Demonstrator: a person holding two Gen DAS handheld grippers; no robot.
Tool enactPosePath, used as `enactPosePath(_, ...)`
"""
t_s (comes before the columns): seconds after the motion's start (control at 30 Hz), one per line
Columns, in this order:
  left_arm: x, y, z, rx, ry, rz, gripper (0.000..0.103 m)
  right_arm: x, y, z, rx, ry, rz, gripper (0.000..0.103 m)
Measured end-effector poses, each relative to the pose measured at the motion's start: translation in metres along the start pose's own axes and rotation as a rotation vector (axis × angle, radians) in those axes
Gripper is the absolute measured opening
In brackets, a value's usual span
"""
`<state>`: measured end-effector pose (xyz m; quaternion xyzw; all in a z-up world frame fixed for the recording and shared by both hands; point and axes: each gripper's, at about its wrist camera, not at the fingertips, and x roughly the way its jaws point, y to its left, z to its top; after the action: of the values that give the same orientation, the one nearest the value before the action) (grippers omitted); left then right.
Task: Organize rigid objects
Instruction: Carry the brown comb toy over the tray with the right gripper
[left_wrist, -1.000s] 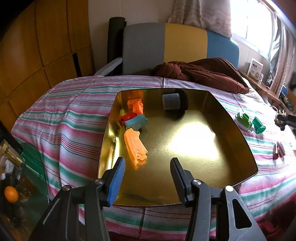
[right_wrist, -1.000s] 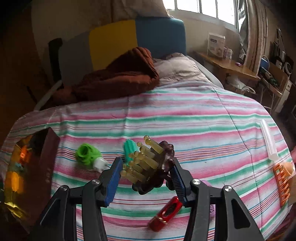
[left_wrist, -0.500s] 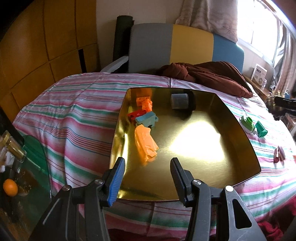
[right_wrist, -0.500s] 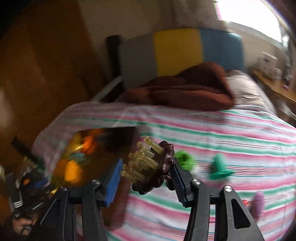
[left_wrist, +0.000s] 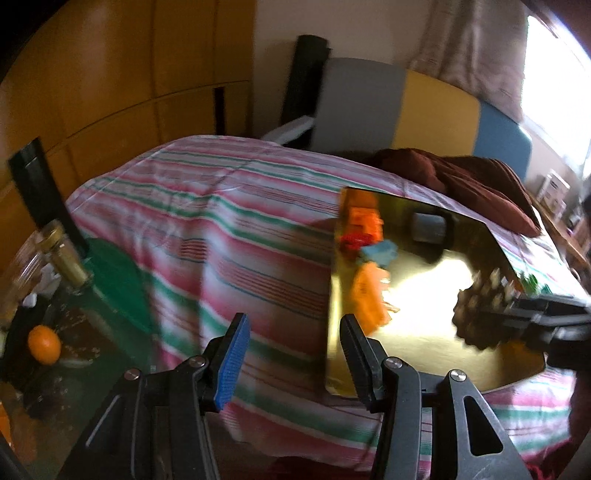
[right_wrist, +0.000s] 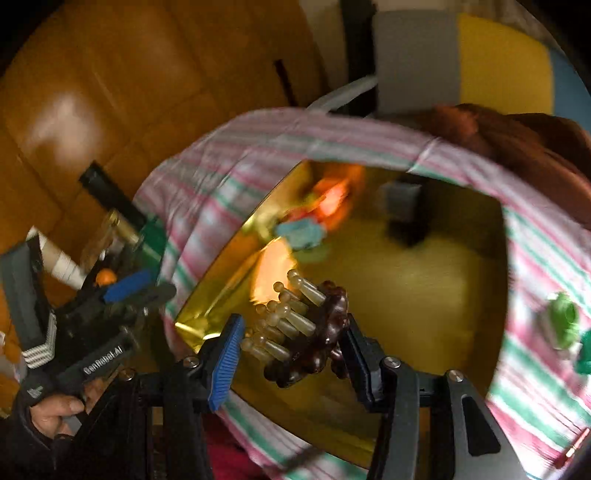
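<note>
My right gripper (right_wrist: 291, 347) is shut on a dark brown brush (right_wrist: 314, 332) with pale yellow bristles, held above the front left part of the gold tray (right_wrist: 424, 295). In the left wrist view the brush (left_wrist: 480, 306) and right gripper (left_wrist: 535, 314) hang over the tray (left_wrist: 461, 373) from the right. Orange pieces (left_wrist: 365, 295), a red piece (left_wrist: 351, 240), a blue piece (left_wrist: 380, 253) and a grey cylinder (left_wrist: 428, 225) lie in the tray. My left gripper (left_wrist: 293, 354) stands open with nothing between its fingers, over the striped bedcover beside the tray's left front corner.
A green toy (right_wrist: 561, 321) and a teal piece (right_wrist: 585, 354) lie on the striped bedcover (left_wrist: 221, 240) right of the tray. A brown blanket (left_wrist: 461, 177) sits behind it. A glass side table at the left carries a bottle (left_wrist: 66, 254) and an orange (left_wrist: 44, 345).
My right gripper has swung left with the brush, from over the bedcover to over the tray. My left gripper has shifted left, so the tray now lies to its right.
</note>
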<state>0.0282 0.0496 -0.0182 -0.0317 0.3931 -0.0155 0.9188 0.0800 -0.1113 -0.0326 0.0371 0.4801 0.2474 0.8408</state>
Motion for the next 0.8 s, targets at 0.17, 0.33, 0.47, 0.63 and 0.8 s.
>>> enactPosePath(0.17, 0.002, 0.018, -0.002, -0.034, 0.003, 0.027, 0.052, 0.039, 0.022, 0.003, -0.043, 0.075, -0.002, 0.053)
enactPosePath(0.33, 0.005, 0.022, -0.004, -0.045, 0.006, 0.029, 0.052, 0.058, 0.035, 0.005, -0.049, 0.107, -0.001, 0.053)
enactPosePath(0.47, 0.007, 0.022, -0.003, -0.049, 0.009, 0.026, 0.052, 0.072, 0.042, 0.01, -0.053, 0.124, -0.008, 0.053)
enactPosePath(0.63, 0.009, 0.025, -0.005, -0.057, 0.017, 0.034, 0.054, 0.08, 0.051, 0.012, -0.061, 0.126, 0.008, 0.052)
enactPosePath(0.8, 0.009, 0.028, -0.005, -0.064, 0.016, 0.038, 0.057, 0.077, 0.045, 0.012, -0.009, 0.134, 0.056, 0.053)
